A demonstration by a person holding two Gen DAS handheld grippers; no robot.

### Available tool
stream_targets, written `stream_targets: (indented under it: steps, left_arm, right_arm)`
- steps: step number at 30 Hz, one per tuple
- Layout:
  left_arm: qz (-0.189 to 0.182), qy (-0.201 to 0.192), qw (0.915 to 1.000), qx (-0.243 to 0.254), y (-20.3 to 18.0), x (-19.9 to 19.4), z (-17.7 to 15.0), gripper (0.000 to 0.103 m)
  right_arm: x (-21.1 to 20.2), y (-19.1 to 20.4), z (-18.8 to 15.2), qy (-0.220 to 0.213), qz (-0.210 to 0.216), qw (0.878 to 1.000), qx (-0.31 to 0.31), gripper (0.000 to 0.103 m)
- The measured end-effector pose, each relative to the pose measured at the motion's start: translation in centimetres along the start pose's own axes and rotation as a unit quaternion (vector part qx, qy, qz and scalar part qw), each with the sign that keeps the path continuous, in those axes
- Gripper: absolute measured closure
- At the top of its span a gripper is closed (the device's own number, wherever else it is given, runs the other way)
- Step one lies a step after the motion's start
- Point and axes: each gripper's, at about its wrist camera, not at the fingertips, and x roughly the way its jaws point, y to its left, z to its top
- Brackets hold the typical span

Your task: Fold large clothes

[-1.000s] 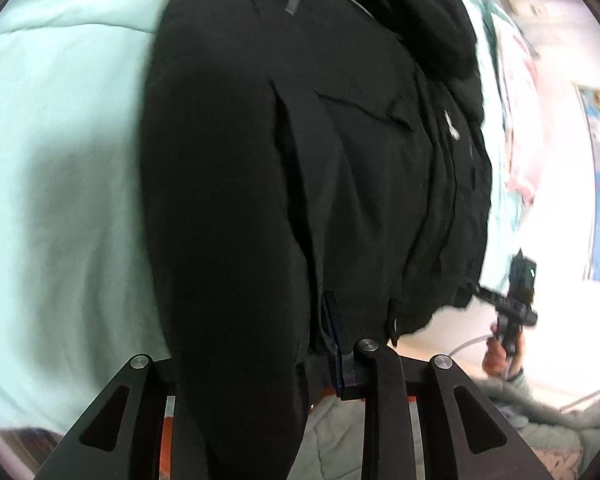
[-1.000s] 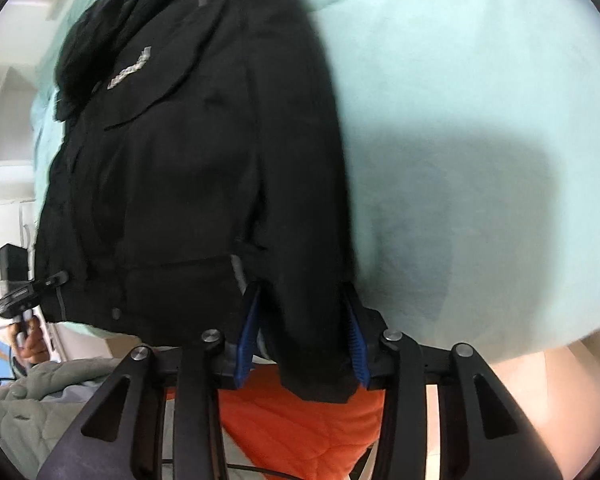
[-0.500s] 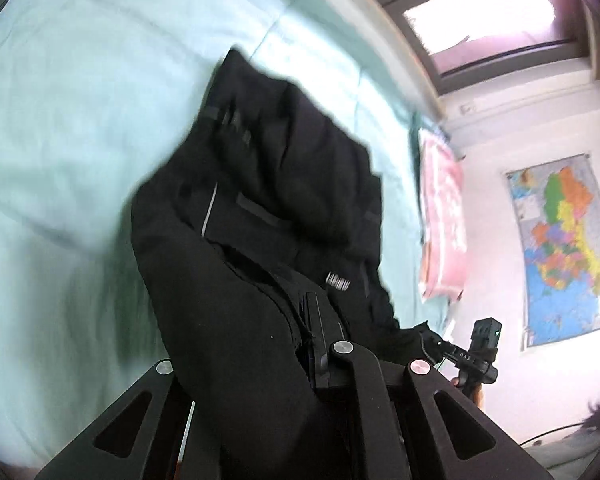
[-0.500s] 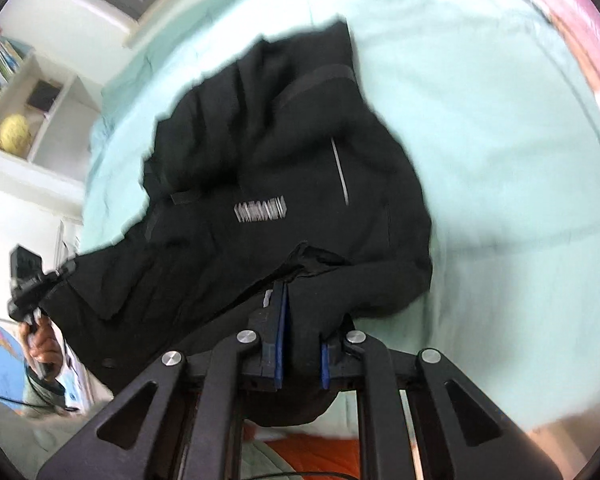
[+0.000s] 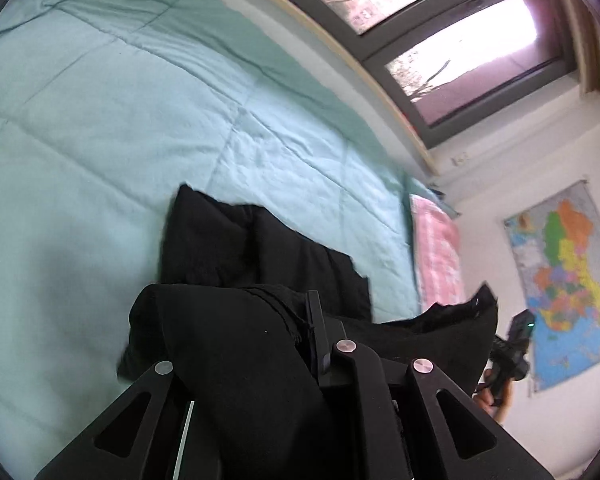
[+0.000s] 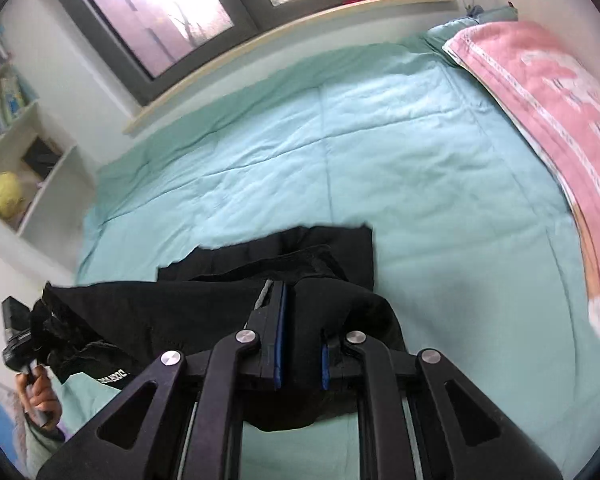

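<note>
Left wrist view: the left tongs (image 5: 320, 344) sit at lower centre, clamped tight on a bunched edge of the black jacket (image 5: 236, 360). Part of the jacket lies on the mint bed cover (image 5: 180, 120) just above them; the rest stretches toward the right edge, where a hand holds the other tool. Right wrist view: the right tongs (image 6: 298, 344) at lower centre pinch another edge, blue pads nearly meeting, cloth between. The held edge runs left to right between both tongs (each about equally near the lying part). Containers: the shelf (image 6: 32, 184) at the left edge holds a yellow ball (image 6: 6, 198).
</note>
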Motion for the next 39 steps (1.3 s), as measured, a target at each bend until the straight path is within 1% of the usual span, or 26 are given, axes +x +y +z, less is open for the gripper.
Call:
stream_targets:
  steps: [1, 2, 4, 7, 8, 9, 10, 13, 15, 17, 19, 22, 24, 25, 27, 29, 30, 32, 33, 34, 35, 36, 37, 38, 39]
  left_arm:
    - [0.008, 0.006, 1.0, -0.003, 0.5, 1.4, 1.1, 0.09]
    - [0.013, 0.012, 0.9998, -0.006, 1.0, 2.6, 1.8, 0.089]
    - [0.025, 0.029, 0.9992, -0.014, 2.4, 5.8, 3.2, 0.089]
    - [0.048, 0.063, 0.9964, -0.029, 5.2, 11.5, 4.6, 0.088]
    - [0.052, 0.073, 0.9954, -0.034, 6.0, 13.0, 4.7, 0.088]
    - [0.054, 0.083, 0.9943, -0.04, 6.8, 14.4, 4.7, 0.088]
    - [0.055, 0.093, 0.993, -0.047, 7.6, 15.9, 4.8, 0.088]
    - [0.046, 0.117, 0.9897, -0.069, 9.8, 19.6, 4.3, 0.087]
    - [0.04, 0.125, 0.988, -0.083, 10.8, 20.9, 3.9, 0.087]
    - [0.034, 0.13, 0.9874, -0.084, 11.1, 21.2, 3.9, 0.087]
    - [0.027, 0.142, 0.9869, -0.071, 10.9, 21.0, 4.1, 0.087]
    - [0.02, 0.162, 0.9858, -0.037, 10.0, 19.9, 4.5, 0.087]
    - [-0.004, 0.165, 0.9864, 0.003, 8.6, 17.8, 4.7, 0.083]
    - [-0.019, 0.163, 0.9863, 0.013, 8.1, 16.4, 4.8, 0.08]
    - [-0.046, 0.164, 0.9853, 0.016, 7.7, 13.9, 4.7, 0.078]
    - [-0.064, 0.168, 0.9835, 0.021, 7.5, 11.4, 4.4, 0.07]
    - [-0.072, 0.167, 0.9829, 0.027, 7.4, 9.8, 4.1, 0.069]
    - [-0.09, 0.155, 0.983, 0.039, 7.3, 6.9, 3.9, 0.066]
    - [-0.097, 0.144, 0.9839, 0.041, 7.4, 5.3, 4.0, 0.064]
    - [-0.105, 0.126, 0.9856, 0.04, 7.3, 3.4, 4.2, 0.061]
    - [-0.11, 0.111, 0.9869, 0.041, 7.4, 2.1, 4.3, 0.055]
    - [-0.105, 0.091, 0.9894, 0.043, 7.3, 0.7, 4.6, 0.05]
    - [-0.085, 0.074, 0.9924, 0.049, 7.1, -0.1, 4.9, 0.04]
    - [-0.066, 0.066, 0.994, 0.056, 6.7, -0.3, 5.0, 0.037]
    - [-0.046, 0.062, 0.9949, 0.065, 6.4, -0.2, 5.1, 0.037]
  right_arm:
    - [1.6, 0.3, 1.1, 0.006, -0.012, 1.0, -0.004, 0.086]
    - [2.4, 0.2, 1.3, 0.012, -0.018, 1.0, -0.005, 0.086]
    - [6.4, 0.1, 2.7, 0.037, -0.044, 0.998, -0.007, 0.086]
    - [12.2, -0.7, 3.0, 0.071, -0.075, 0.995, -0.006, 0.086]
    - [13.6, -1.0, 2.9, 0.079, -0.083, 0.993, -0.005, 0.086]
    - [15.8, -1.9, 2.8, 0.093, -0.092, 0.991, 0.0, 0.086]
    - [17.8, -2.8, 2.5, 0.105, -0.096, 0.99, 0.006, 0.086]
    - [21.7, -4.7, 1.2, 0.134, -0.101, 0.986, 0.022, 0.086]
    - [24.0, -5.1, 0.7, 0.149, -0.11, 0.983, 0.021, 0.086]
    - [25.4, -4.9, 0.4, 0.154, -0.12, 0.981, 0.008, 0.085]
    - [26.1, -4.7, 0.4, 0.158, -0.127, 0.979, -0.006, 0.085]
    - [24.9, -4.5, 0.6, 0.159, -0.115, 0.98, -0.014, 0.085]
    - [23.3, -4.6, 0.7, 0.153, -0.1, 0.983, -0.022, 0.085]
    - [22.3, -4.6, 0.8, 0.15, -0.092, 0.984, -0.025, 0.085]
    - [20.7, -4.9, 0.9, 0.143, -0.077, 0.986, -0.024, 0.085]
    - [18.7, -5.5, 1.3, 0.134, -0.056, 0.989, -0.013, 0.084]
    - [17.5, -5.9, 1.5, 0.127, -0.041, 0.991, -0.003, 0.084]
    - [15.3, -6.7, 1.8, 0.116, -0.013, 0.993, 0.019, 0.083]
    - [14.6, -7.1, 1.8, 0.114, -0.002, 0.993, 0.027, 0.081]
    - [13.6, -7.6, 1.6, 0.112, 0.014, 0.993, 0.04, 0.079]
    - [13.0, -7.8, 1.5, 0.112, 0.025, 0.992, 0.05, 0.077]
    - [12.6, -7.9, 1.3, 0.112, 0.033, 0.992, 0.057, 0.074]
    - [12.2, -8.0, 1.2, 0.112, 0.044, 0.991, 0.064, 0.072]
    - [11.5, -8.2, 0.9, 0.109, 0.065, 0.989, 0.075, 0.07]
    - [11.1, -8.1, 0.8, 0.106, 0.074, 0.988, 0.08, 0.068]
